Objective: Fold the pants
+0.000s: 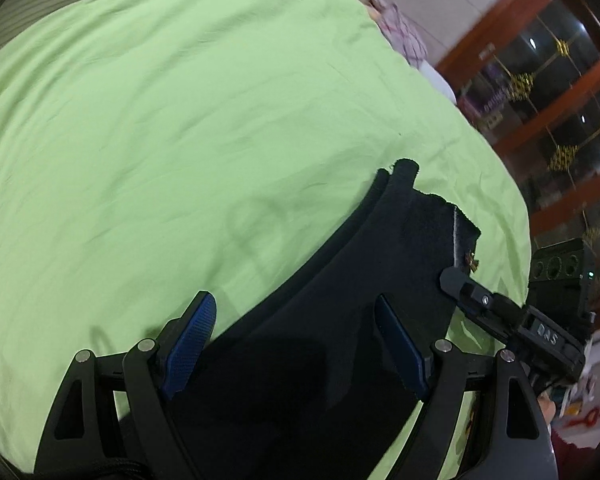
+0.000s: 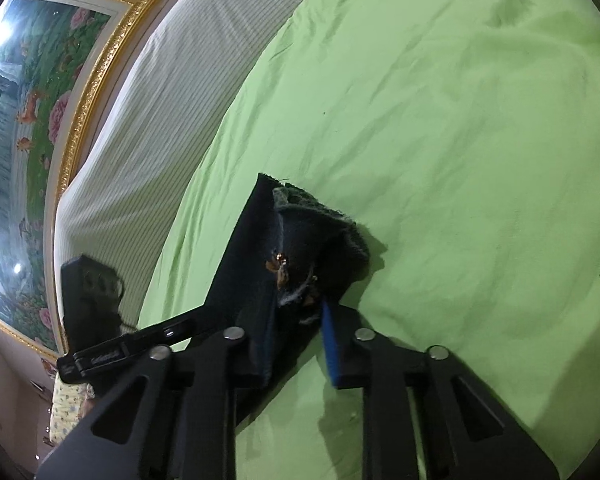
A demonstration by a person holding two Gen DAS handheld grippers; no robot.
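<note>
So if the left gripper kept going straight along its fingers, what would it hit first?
Most likely the dark pants: the fabric already lies between the open left gripper fingers and stretches ahead. Beyond the pants' far edge comes only the green bedsheet. Its height above the cloth is unclear.

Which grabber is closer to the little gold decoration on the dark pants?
The right. The right gripper pinches the pants just below the gold decoration. The left gripper stands open over the plain dark cloth, well away from that decoration.
</note>
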